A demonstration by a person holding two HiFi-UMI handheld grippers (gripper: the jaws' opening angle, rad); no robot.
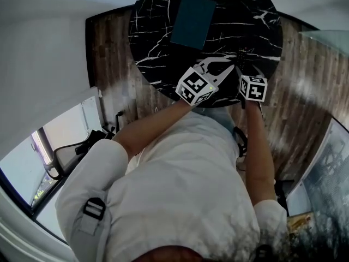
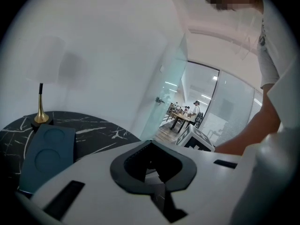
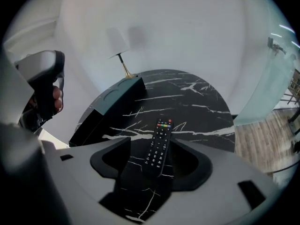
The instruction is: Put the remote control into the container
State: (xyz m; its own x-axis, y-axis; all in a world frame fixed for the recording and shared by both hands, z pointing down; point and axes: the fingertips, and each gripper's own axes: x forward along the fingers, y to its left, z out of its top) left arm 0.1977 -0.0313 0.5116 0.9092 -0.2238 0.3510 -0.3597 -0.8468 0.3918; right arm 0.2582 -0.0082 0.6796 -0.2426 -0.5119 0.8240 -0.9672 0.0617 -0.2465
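A black remote control (image 3: 159, 146) with coloured top buttons lies flat on the black marble table (image 3: 197, 102), near its front right edge (image 1: 244, 56). My right gripper (image 3: 157, 165) is open, one jaw on each side of the remote's near end; the right pad is close to it, the left pad apart from it. The container, a teal box (image 1: 191, 22), stands on the far side of the table, also seen from the grippers (image 3: 112, 102) (image 2: 47, 156). My left gripper (image 2: 157, 172) is shut and empty, held above the table edge (image 1: 212, 70) left of the right one (image 1: 248, 70).
A lamp with a brass foot (image 2: 41, 118) stands at the table's far edge behind the box (image 3: 125, 71). Wooden floor (image 1: 305, 91) surrounds the round table. A glass partition (image 3: 276, 83) rises to the right. A hand holds the left gripper's handle (image 3: 44, 86).
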